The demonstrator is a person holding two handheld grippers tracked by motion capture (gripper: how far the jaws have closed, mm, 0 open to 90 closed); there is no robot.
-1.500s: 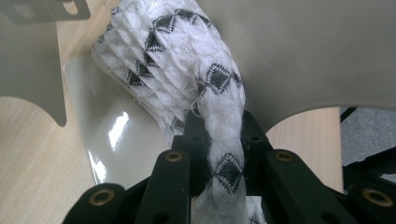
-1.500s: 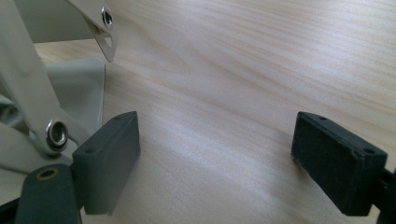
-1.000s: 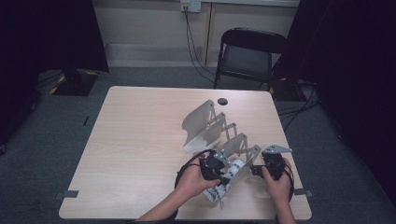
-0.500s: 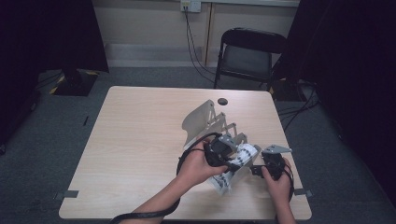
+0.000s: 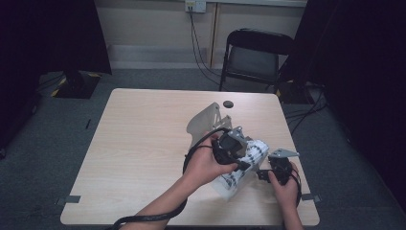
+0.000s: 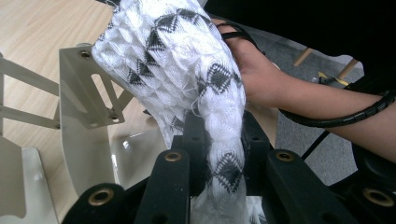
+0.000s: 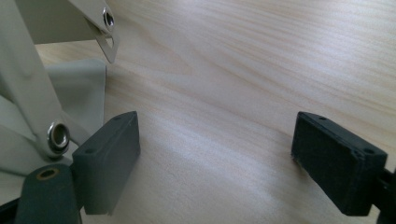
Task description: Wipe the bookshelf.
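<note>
A white knit cloth with black diamond patterns (image 6: pixel 187 60) hangs bunched between the jaws of my left gripper (image 6: pixel 219 149), which is shut on it. From above, the left gripper (image 5: pixel 241 163) holds the cloth (image 5: pixel 234 184) up over the table's near right part, just in front of a beige metal folding rack (image 5: pixel 206 122). My right gripper (image 5: pixel 262 175) rests low to the right of the cloth. Its jaws stand wide apart over bare wood (image 7: pixel 215 140) with nothing between them, and the rack's legs (image 7: pixel 28 93) are beside its left jaw.
The light wooden table (image 5: pixel 143 143) has free room on its left half. A small black round thing (image 5: pixel 228 104) lies near the far edge. A black folding chair (image 5: pixel 253 52) stands behind the table. A person's other hand (image 6: pixel 261 79) is just behind the cloth.
My left gripper has risen from the table with the patterned cloth in it, so the cloth now hangs higher. The right gripper has stayed where it was.
</note>
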